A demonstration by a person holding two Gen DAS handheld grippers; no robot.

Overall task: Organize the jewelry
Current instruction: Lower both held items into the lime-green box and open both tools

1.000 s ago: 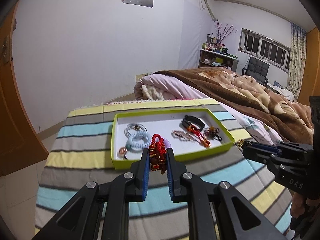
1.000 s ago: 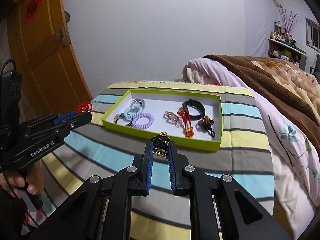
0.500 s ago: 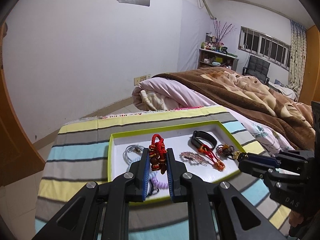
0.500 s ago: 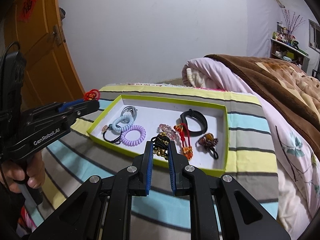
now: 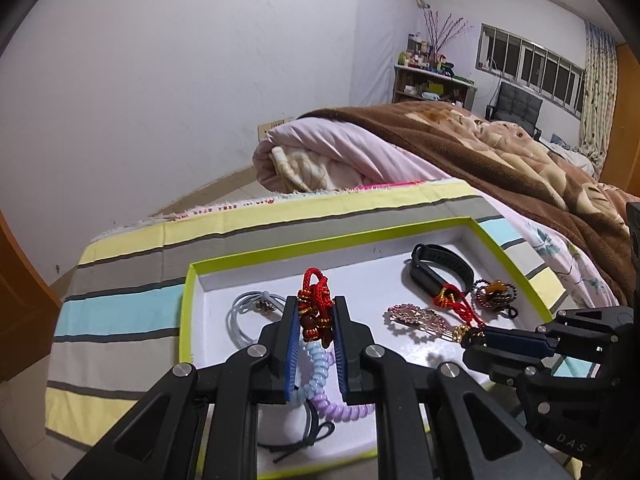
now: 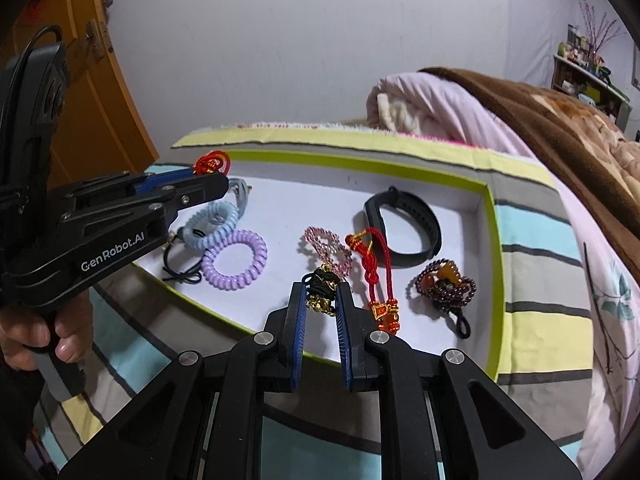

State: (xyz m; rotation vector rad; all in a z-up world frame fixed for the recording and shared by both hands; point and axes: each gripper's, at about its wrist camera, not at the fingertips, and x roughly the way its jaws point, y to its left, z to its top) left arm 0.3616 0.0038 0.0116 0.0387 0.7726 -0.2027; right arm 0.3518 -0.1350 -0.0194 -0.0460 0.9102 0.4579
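Note:
A green-rimmed white tray (image 5: pixel 192 312) (image 6: pixel 490 240) lies on a striped cloth. My left gripper (image 5: pixel 316 320) is shut on a red cord bracelet with beads (image 5: pixel 314 304), held above the tray's left part; it shows in the right wrist view (image 6: pixel 212 162). My right gripper (image 6: pixel 322 296) is shut on a black and gold cord charm (image 6: pixel 322 290), held over the tray's near edge. In the tray lie a black band (image 6: pixel 404 228), a red tassel charm (image 6: pixel 374 272), a dark bead bracelet (image 6: pixel 442 284), a pink rhinestone piece (image 6: pixel 324 242), and purple (image 6: pixel 236 260) and blue (image 6: pixel 212 226) coil ties.
The striped cloth (image 5: pixel 120 304) covers a small table. A bed with pink and brown blankets (image 5: pixel 460 152) lies right and behind. An orange door (image 6: pixel 92 80) stands at the left. A grey hair tie (image 5: pixel 244 312) and a black one (image 6: pixel 180 268) lie in the tray.
Both grippers have moved forward, each still holding its piece. They have gone from before the tray's near edge to over the tray itself.

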